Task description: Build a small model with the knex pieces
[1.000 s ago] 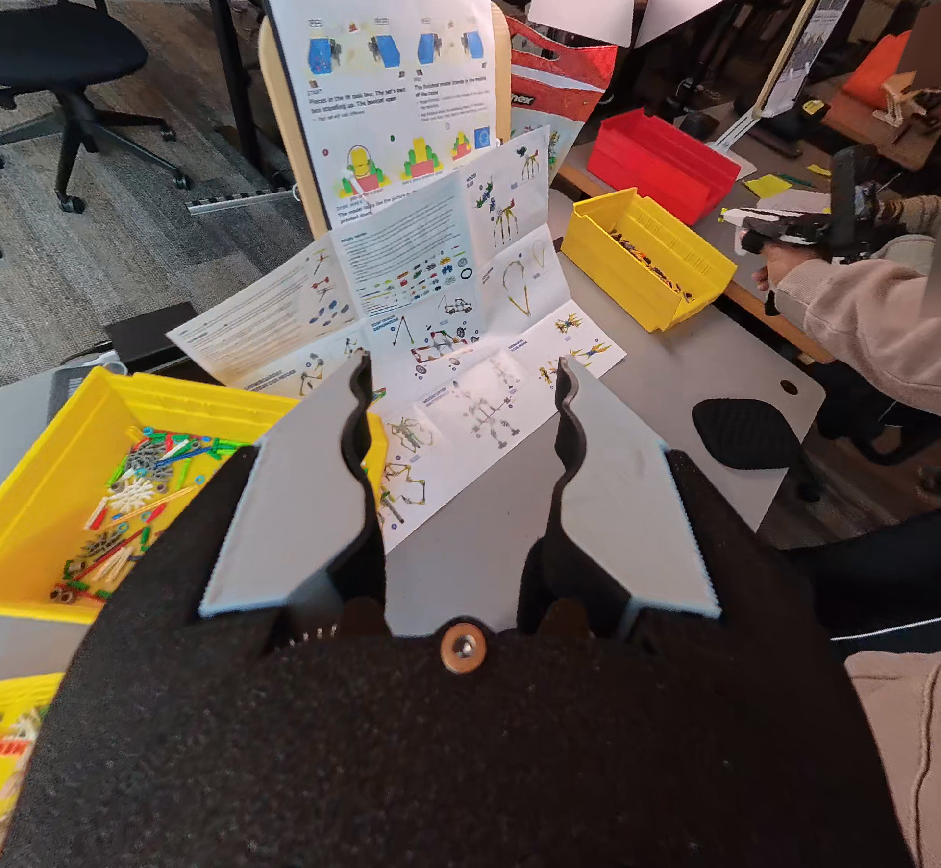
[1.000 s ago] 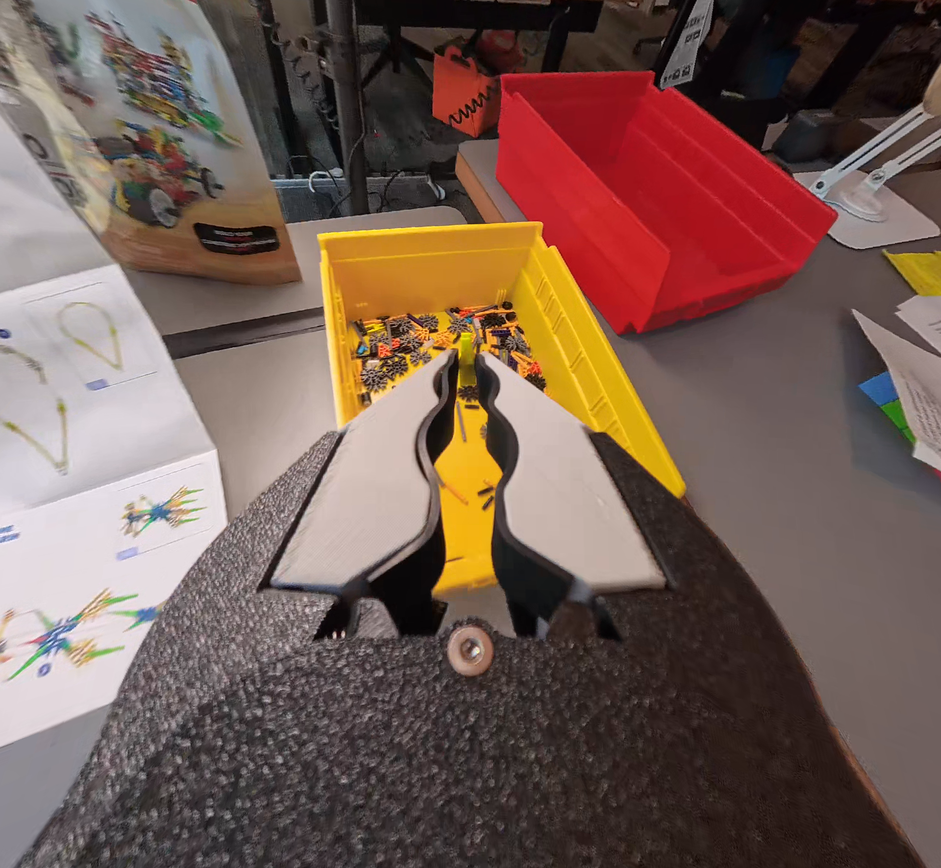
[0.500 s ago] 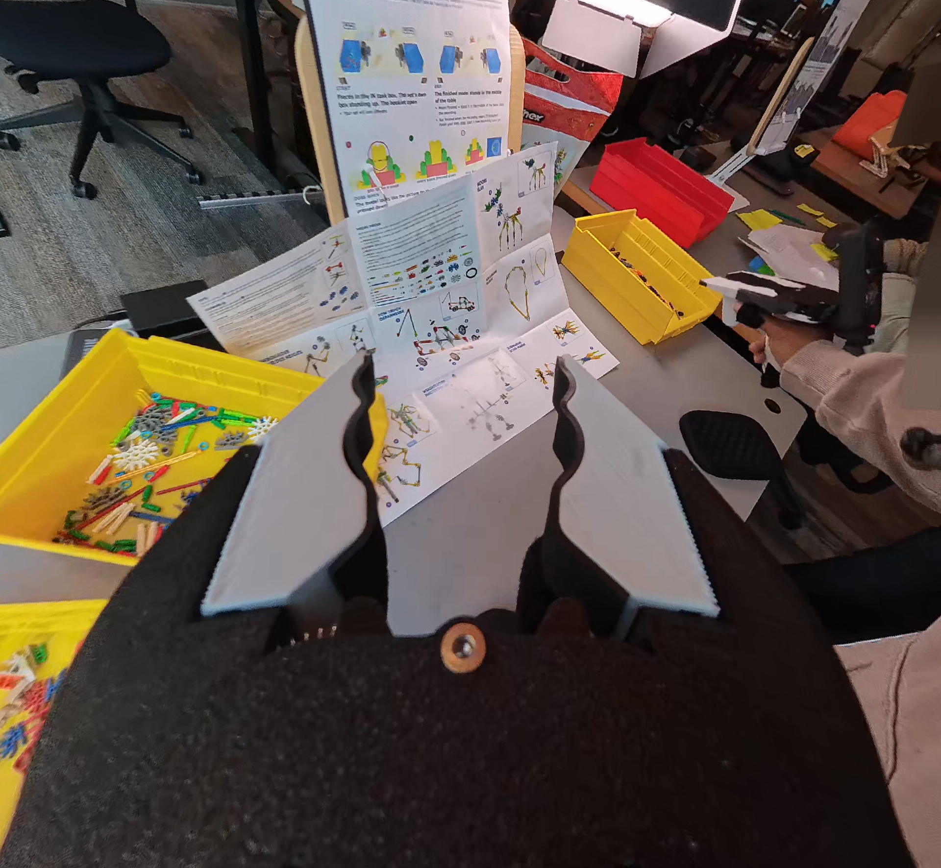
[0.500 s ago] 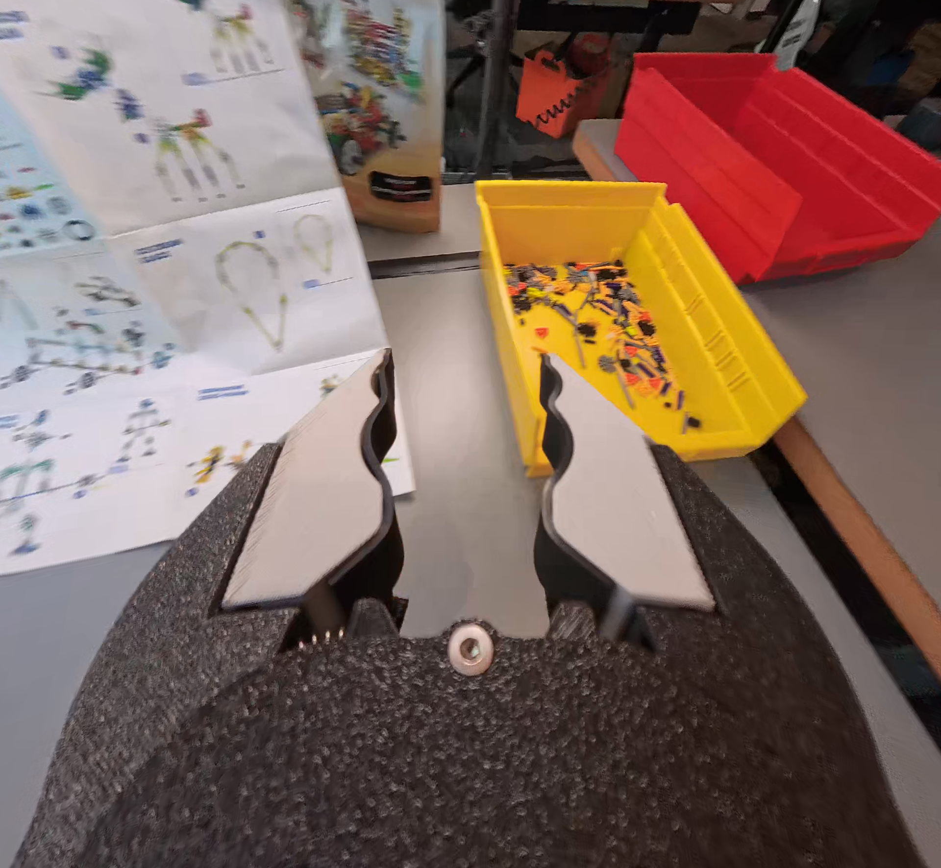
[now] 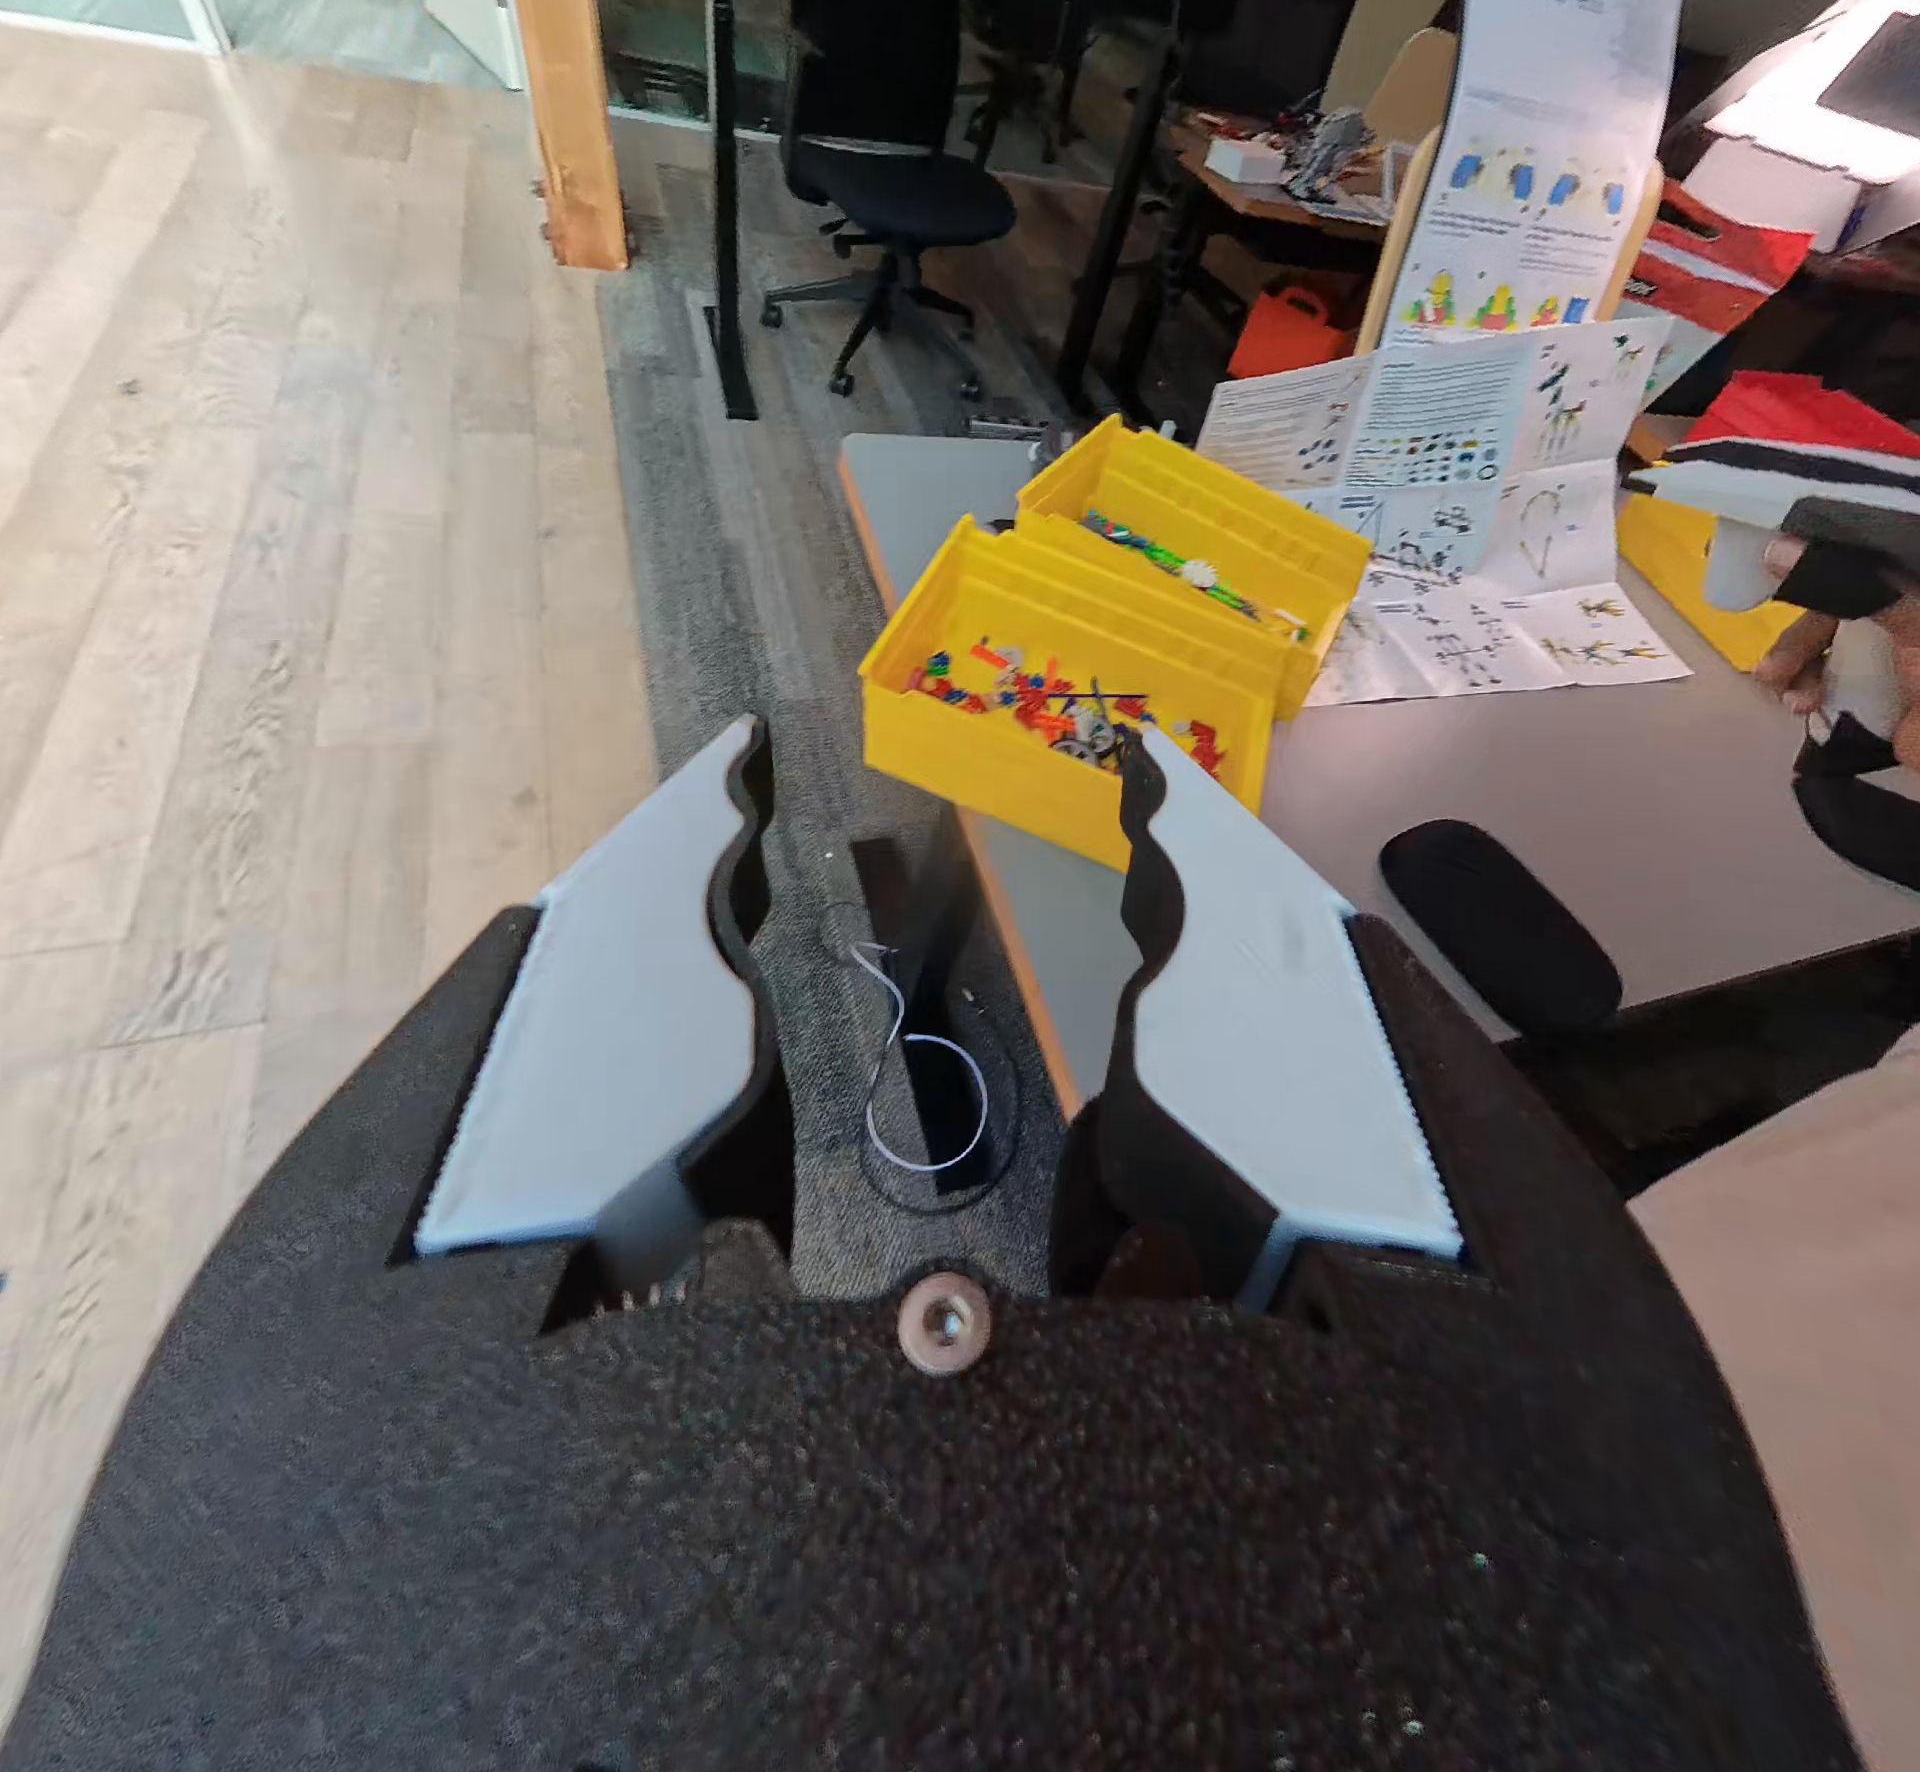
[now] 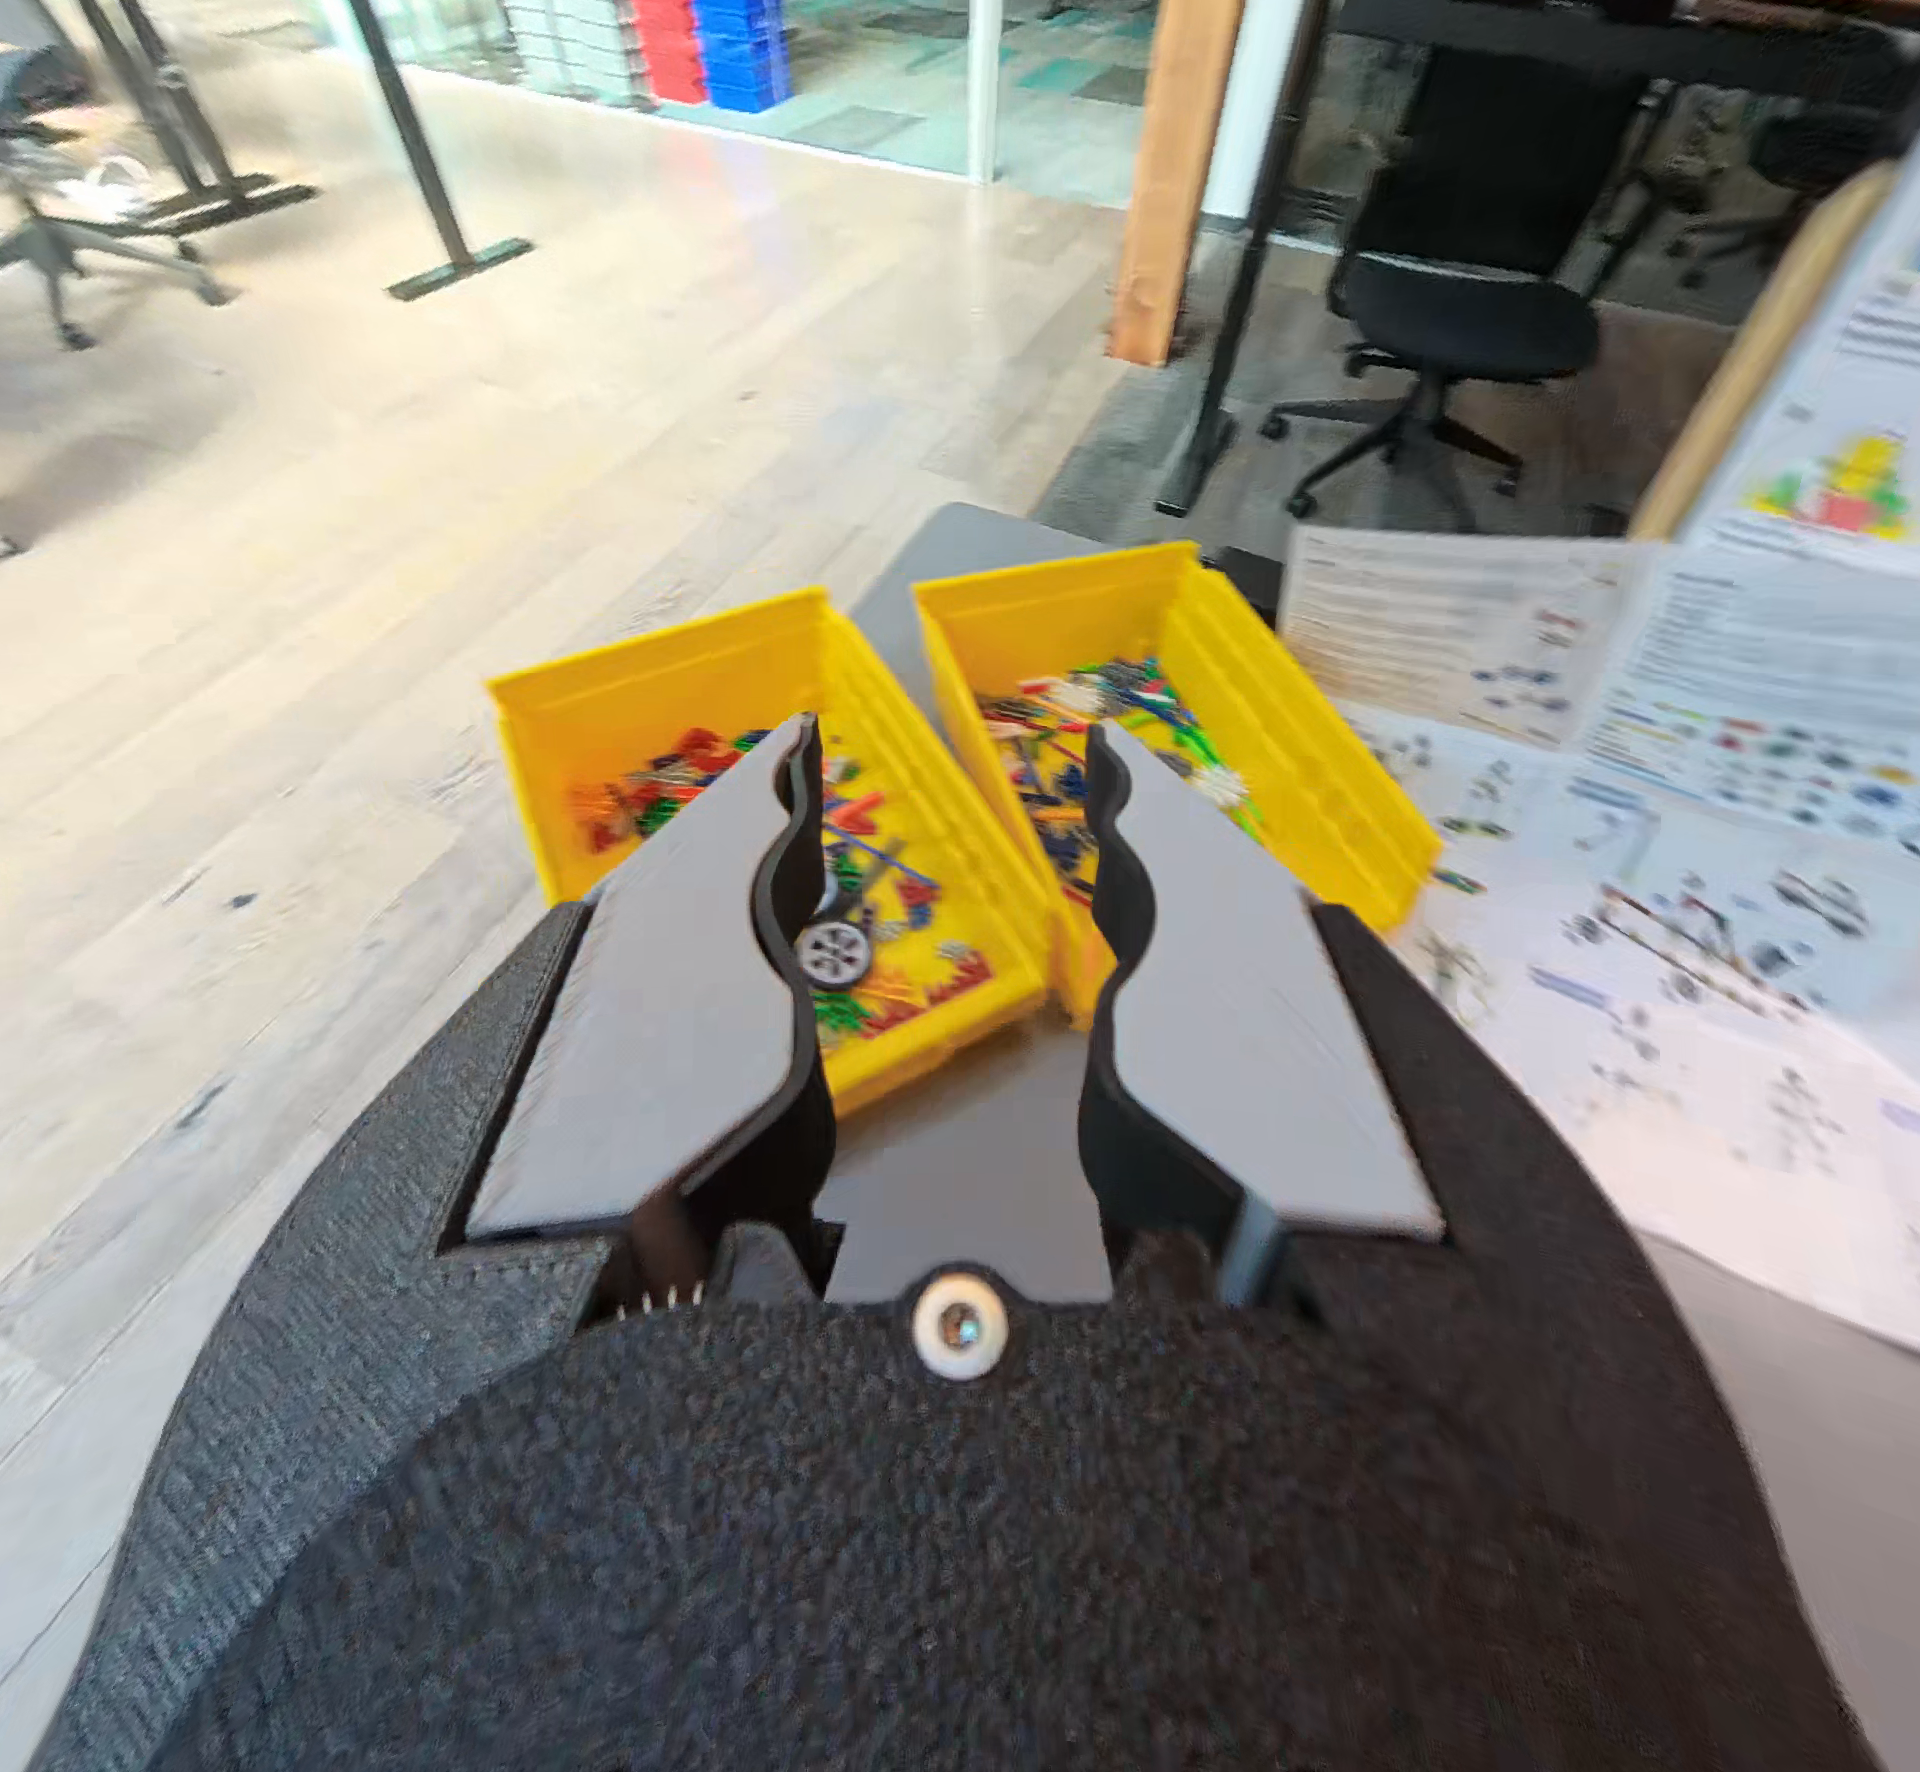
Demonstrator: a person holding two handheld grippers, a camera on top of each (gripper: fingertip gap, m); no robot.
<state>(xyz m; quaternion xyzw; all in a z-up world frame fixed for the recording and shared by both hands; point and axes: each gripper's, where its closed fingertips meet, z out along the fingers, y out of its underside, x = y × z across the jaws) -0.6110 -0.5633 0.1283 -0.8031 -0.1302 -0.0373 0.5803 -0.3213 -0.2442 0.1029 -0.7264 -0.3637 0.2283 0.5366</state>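
Observation:
Two yellow bins of small coloured construction pieces stand side by side at the left end of a grey table. My left gripper is open and empty, held off the table's left edge above the carpet, its right fingertip in line with the near bin. The far bin is behind it. My right gripper is open and empty, above the table just short of both bins: the left bin holds a small grey wheel, the right bin holds rods. The right gripper also shows in the left wrist view, held by a hand.
Printed instruction sheets lie and stand right of the bins. A black pad lies near the table's front edge. A third yellow bin is at far right. A cable lies on the carpet; an office chair and desk legs stand beyond.
Both grippers swung left, away from the instruction sheets and the right-hand yellow bin, toward the two left bins. The right gripper's jaws went from nearly shut to open. The left pulled back past the table's edge.

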